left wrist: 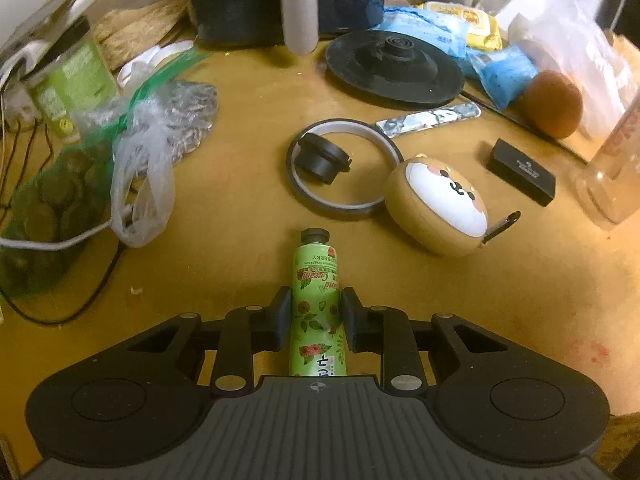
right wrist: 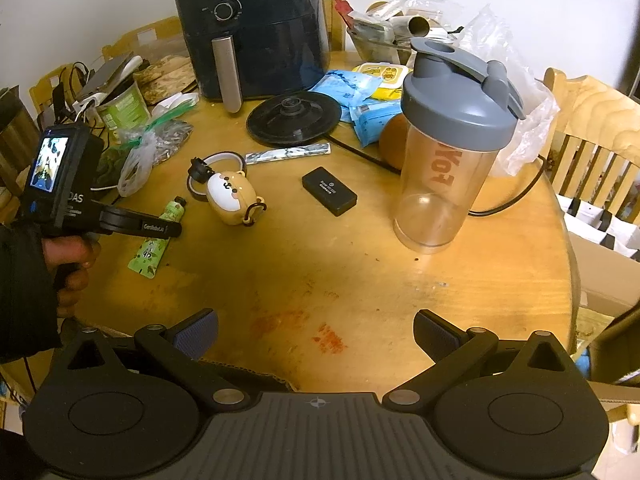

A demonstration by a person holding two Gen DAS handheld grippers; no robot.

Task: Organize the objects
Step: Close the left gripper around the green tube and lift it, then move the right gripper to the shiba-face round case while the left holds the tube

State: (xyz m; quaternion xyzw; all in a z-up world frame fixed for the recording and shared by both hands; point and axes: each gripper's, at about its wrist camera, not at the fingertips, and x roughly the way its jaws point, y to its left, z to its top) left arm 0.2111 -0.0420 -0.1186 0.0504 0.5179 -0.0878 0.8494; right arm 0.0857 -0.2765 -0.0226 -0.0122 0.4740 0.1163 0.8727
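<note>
Left hand-held gripper point(left wrist: 316, 312) clenched on hand cream tube point(left wrist: 318, 300) lying on worktop point(left wrist: 440, 300) near its left edge, long axis along the fingers, cap pointing away. Right hand-held gripper point(right wrist: 316, 340) released, empty, well apart.

You are looking at a round wooden bench point(right wrist: 360, 280), stained red near its lower edge. Lying flat on it at centre left is a green hand cream tube point(left wrist: 318, 304), with a dog-faced pouch point(left wrist: 438, 208) and a tape ring point(left wrist: 344, 172) just above. A black box point(right wrist: 329, 196) is sitting mid-frame, a clear shaker bottle point(right wrist: 448, 152) is standing upright at right, and an air fryer point(right wrist: 252, 28) is occupying the top beside a black round base point(right wrist: 294, 118).
</note>
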